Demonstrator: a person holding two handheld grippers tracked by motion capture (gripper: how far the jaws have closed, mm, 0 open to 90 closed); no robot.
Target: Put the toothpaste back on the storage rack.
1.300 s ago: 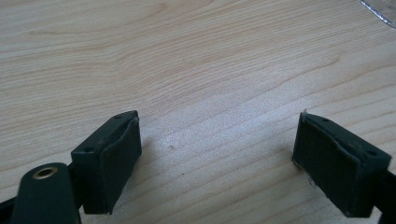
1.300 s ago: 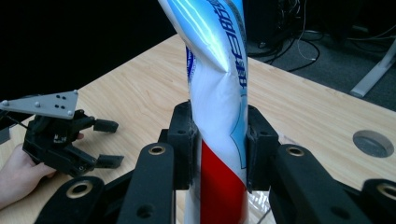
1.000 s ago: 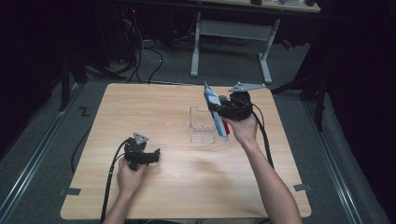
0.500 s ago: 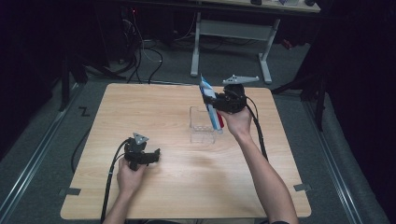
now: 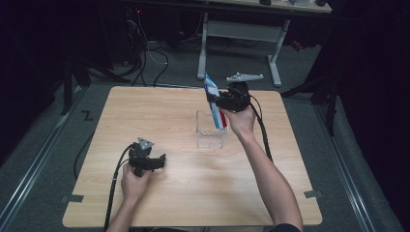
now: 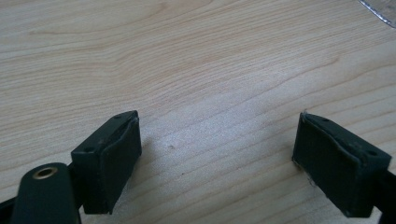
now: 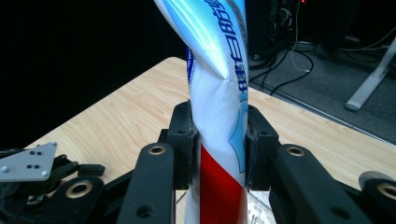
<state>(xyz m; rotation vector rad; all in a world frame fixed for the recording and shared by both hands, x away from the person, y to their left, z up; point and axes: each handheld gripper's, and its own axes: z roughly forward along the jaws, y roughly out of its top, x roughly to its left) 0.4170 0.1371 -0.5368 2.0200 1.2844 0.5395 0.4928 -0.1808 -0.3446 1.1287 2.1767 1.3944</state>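
Right gripper: clamped on the tube, one pad on each side of it, as the right gripper view shows.
Tube: white and blue with a red band low down; it stands nearly upright, tilted a little, its lower end at or in the clear box — I cannot tell which.
Clear box: on the table, right of its middle and nearer the far edge than the near one.
Left gripper: jaws apart with nothing between them, lying low over bare wood near the near-left part of the table, well apart from the box.
Hands: the left hand holds its gripper from the near edge; the right hand holds its own just right of the box.
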